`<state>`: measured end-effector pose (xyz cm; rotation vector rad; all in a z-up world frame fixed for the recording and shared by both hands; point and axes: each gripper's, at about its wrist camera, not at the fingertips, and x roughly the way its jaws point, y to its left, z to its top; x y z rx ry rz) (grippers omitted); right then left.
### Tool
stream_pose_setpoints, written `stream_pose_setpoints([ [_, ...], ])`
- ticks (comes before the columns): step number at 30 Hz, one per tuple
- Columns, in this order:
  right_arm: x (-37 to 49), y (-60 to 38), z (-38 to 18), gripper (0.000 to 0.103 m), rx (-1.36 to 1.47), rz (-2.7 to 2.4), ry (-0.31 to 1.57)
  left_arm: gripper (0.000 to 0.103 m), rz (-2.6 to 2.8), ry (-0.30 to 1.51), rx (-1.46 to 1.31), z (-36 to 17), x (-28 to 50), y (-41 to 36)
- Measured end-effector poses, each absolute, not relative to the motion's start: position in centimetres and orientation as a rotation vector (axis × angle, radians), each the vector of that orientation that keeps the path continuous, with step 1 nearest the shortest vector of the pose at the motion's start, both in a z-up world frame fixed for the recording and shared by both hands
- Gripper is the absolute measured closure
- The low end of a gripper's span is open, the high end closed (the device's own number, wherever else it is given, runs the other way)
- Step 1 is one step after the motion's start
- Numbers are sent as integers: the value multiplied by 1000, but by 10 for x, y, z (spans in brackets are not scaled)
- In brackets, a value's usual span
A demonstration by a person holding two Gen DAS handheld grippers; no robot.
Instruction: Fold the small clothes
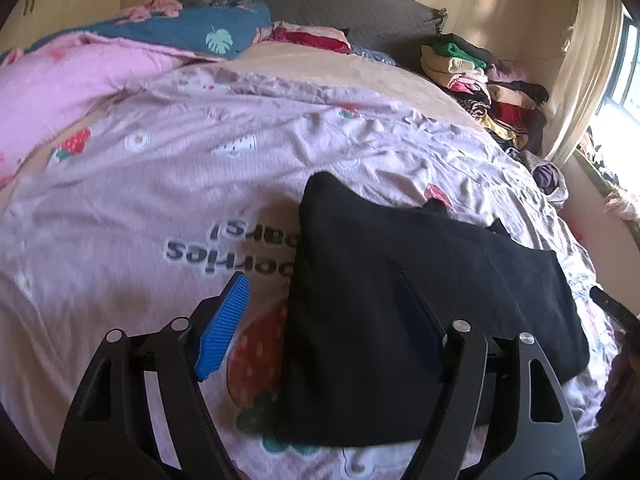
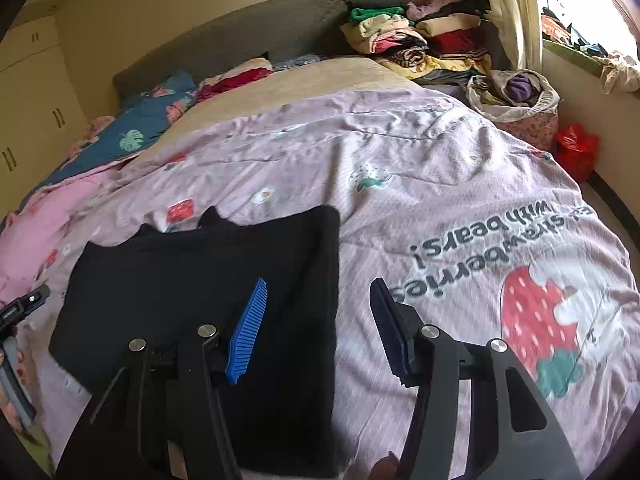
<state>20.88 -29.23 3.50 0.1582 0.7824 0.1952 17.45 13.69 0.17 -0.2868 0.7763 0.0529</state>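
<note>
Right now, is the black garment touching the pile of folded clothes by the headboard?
Apart. The right wrist view shows bare quilt between the black garment and the pile.

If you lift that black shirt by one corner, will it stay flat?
Probably not. The black shirt is soft cloth lying limp in folded layers on the bedspread, so it would likely droop and unfold. It looks thin, so probably light. It should not roll.

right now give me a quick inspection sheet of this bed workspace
surface: bed under a pink strawberry-print quilt, wrinkled
job's things: black garment lying flat, folded
clutter: pile of folded clothes near the headboard, bag of clothes, red plastic bag
grippers: left gripper open over the garment's edge; right gripper open, nothing held
cables: nothing seen
surroundings: grey headboard, curtain, window
</note>
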Motion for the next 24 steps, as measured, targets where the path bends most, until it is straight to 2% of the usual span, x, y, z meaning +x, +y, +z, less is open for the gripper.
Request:
stream_pose_setpoints([
  [9,173,-289,22,50,183,211,810,33,27,810,-316,-7,149,138],
  [17,162,-284,7,51,185,214,846,34,13,869,-383,-27,142,145],
  [19,159,-283,5,52,185,223,849,52,6,892,-408,-33,143,146],
  [20,158,-285,4,54,187,223,848,67,3,903,-419,-37,142,146],
  [21,157,-286,4,58,193,222,848,77,-17,908,-445,-41,141,147],
  [24,154,-290,0,70,216,224,855,90,-22,907,-451,-42,137,146],
])
